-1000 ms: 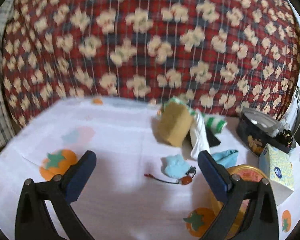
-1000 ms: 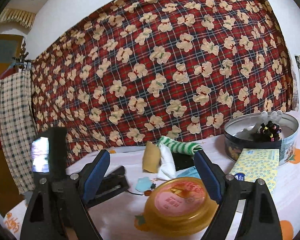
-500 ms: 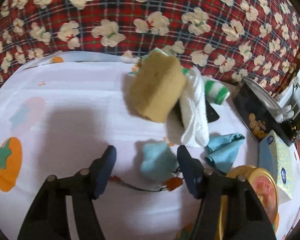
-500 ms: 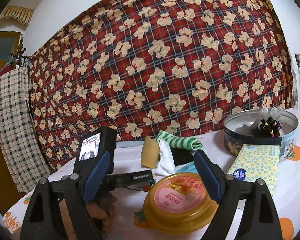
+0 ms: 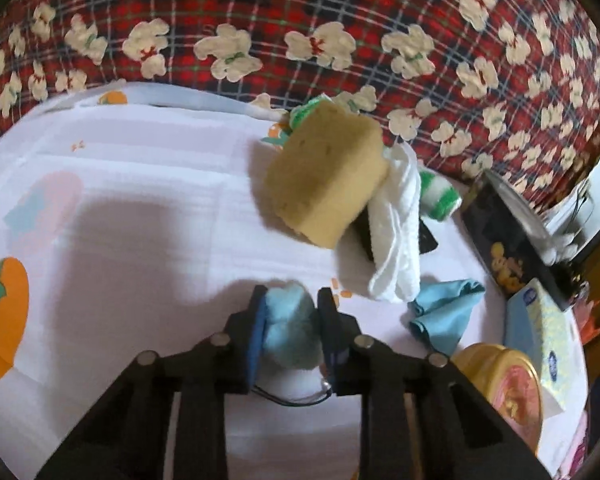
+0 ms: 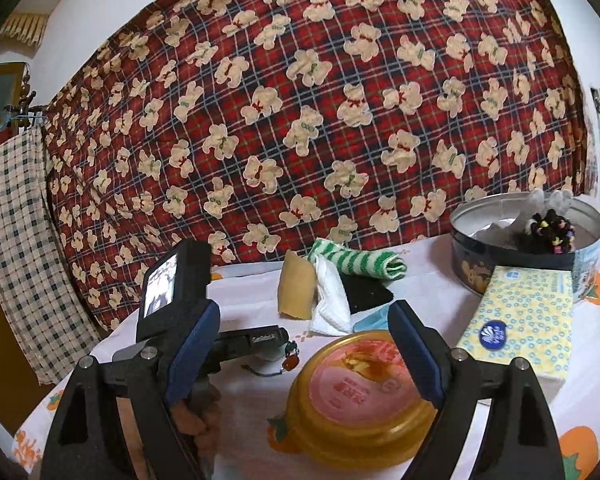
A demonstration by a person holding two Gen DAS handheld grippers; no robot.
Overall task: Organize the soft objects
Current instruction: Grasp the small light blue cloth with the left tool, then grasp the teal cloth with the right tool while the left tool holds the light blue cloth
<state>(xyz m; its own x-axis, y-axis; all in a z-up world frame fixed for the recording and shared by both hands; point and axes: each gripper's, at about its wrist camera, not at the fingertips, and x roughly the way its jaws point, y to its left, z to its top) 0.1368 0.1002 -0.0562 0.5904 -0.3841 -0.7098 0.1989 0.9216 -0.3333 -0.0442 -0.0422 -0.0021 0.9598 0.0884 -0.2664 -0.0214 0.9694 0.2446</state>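
My left gripper point(image 5: 292, 296) points down at the white tablecloth with its jaws closing; both pads press on a small light-blue plush charm point(image 5: 288, 330), whose black cord point(image 5: 296, 398) trails beneath. Behind it lies a pile: a yellow sponge point(image 5: 328, 176), a white cloth point(image 5: 396, 232), a green-striped cloth point(image 5: 440, 196) and a blue cloth point(image 5: 444, 316). My right gripper point(image 6: 304, 314) hangs open and holds nothing, above a yellow tub with a pink lid point(image 6: 360, 392). From the right wrist the left gripper point(image 6: 274, 340) is seen low on the table, a hand point(image 6: 196, 412) under it.
A round tin point(image 6: 528, 248) holding hair ties point(image 6: 548, 232) stands at the back right, with a yellow tissue pack point(image 6: 524, 316) in front of it. A red plaid bear blanket point(image 6: 320, 120) closes off the back. A checked cloth point(image 6: 16, 240) hangs at the left.
My left gripper moved forward and down over the blue plush charm and its jaws closed onto it. The right gripper shifted only slightly and stayed open.
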